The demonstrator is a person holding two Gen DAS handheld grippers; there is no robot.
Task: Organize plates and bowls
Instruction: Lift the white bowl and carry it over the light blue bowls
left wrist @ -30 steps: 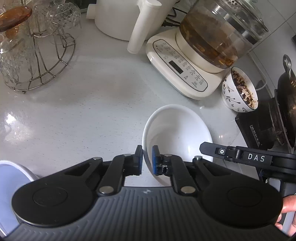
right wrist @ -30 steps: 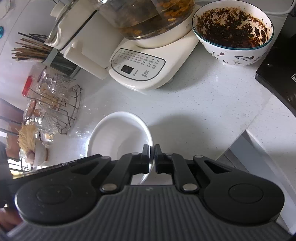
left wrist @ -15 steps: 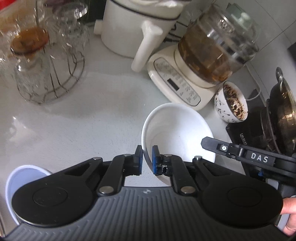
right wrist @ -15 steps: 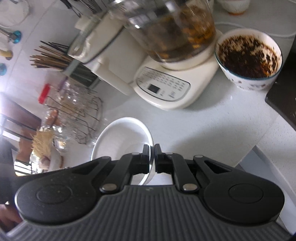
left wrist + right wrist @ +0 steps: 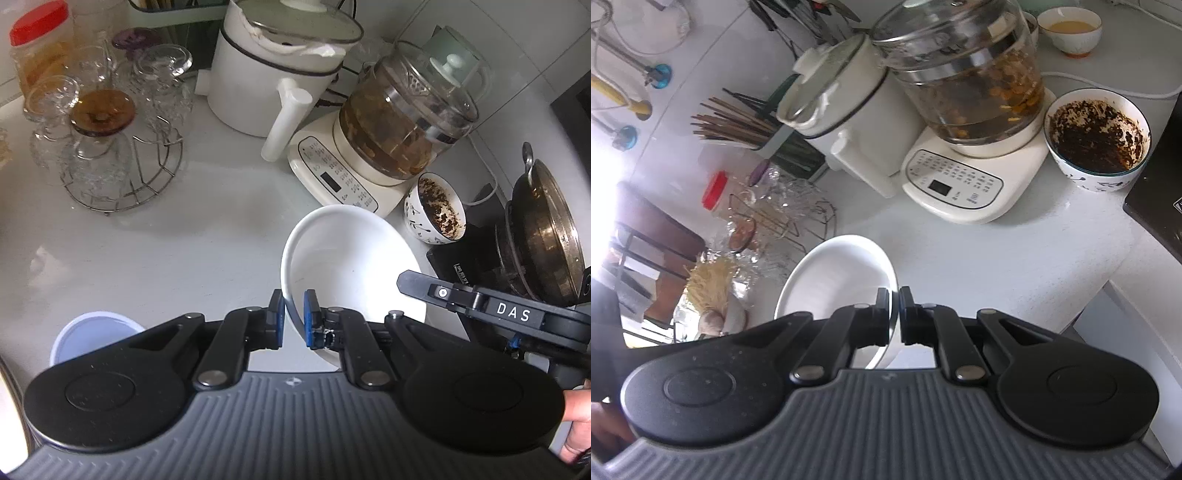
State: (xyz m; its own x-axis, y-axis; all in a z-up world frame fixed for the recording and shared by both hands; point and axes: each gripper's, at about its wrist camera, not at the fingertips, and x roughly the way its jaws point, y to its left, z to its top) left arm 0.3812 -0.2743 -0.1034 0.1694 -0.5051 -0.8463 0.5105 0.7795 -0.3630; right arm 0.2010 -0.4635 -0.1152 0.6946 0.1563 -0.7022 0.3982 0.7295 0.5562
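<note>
White ceramic bowl [image 5: 351,266], empty and clean inside, held clear of the desk [image 5: 184,236] by both tools at once. The left gripper [image 5: 293,317] has its jaws nearly closed, pinching the near-left part of the rim between blue pads; the right gripper [image 5: 894,314] has its jaws clamped on the opposite rim, seen edge-on in the right wrist view. The right gripper's black arm, lettered DAS, enters the left wrist view from the right edge.

Compared with one second ago, the bowl has gone from sitting low over the desk to hanging well above it. Both views now take in far more of the scene: the wire rack of glasses [image 5: 110,147], the white pot [image 5: 273,74], the glass brewing kettle [image 5: 406,122] on its cream base and the patterned bowl [image 5: 439,210] with dark residue all appear smaller and farther off. The grip on the rim looks the same in all three pairs of views, with no slip between pads and bowl. The bowl is tilted, its opening turned partly toward the left camera.

Judged from this, the lift is complete or nearly so and the carry to a stacking place comes next. A pale blue dish [image 5: 92,336] lies on the desk at lower left, a possible destination. A thin rim pinch on glazed ceramic may slip if the two hands drift apart.
</note>
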